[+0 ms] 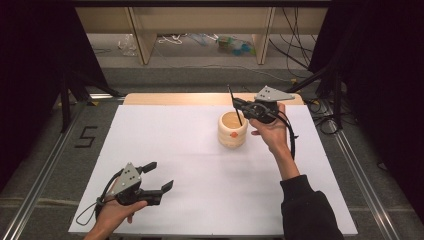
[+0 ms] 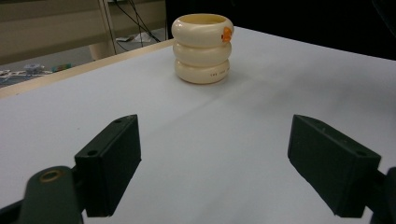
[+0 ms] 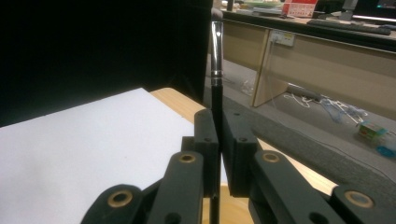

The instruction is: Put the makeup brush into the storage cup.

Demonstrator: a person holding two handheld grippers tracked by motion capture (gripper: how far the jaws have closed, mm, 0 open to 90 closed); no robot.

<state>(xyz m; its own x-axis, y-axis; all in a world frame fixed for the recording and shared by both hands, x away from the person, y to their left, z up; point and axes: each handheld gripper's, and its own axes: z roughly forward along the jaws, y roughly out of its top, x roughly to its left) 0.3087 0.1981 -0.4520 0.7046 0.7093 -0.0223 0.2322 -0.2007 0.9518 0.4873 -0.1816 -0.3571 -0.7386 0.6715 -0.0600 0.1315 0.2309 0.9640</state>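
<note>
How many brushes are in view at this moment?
1: a thin black brush clamped in the right gripper, its lower end over the cream ringed holder. Inside the holder only wood shows; more could lie deeper.

A white sheet (image 1: pixel 200 165) covers the wooden table (image 1: pixel 165 98), whose bare light wood shows as a strip along the far edge. A cream ribbed holder (image 1: pixel 232 130) made of three stacked rings stands upright on the sheet, well in from that wooden strip and toward its right end.
</note>
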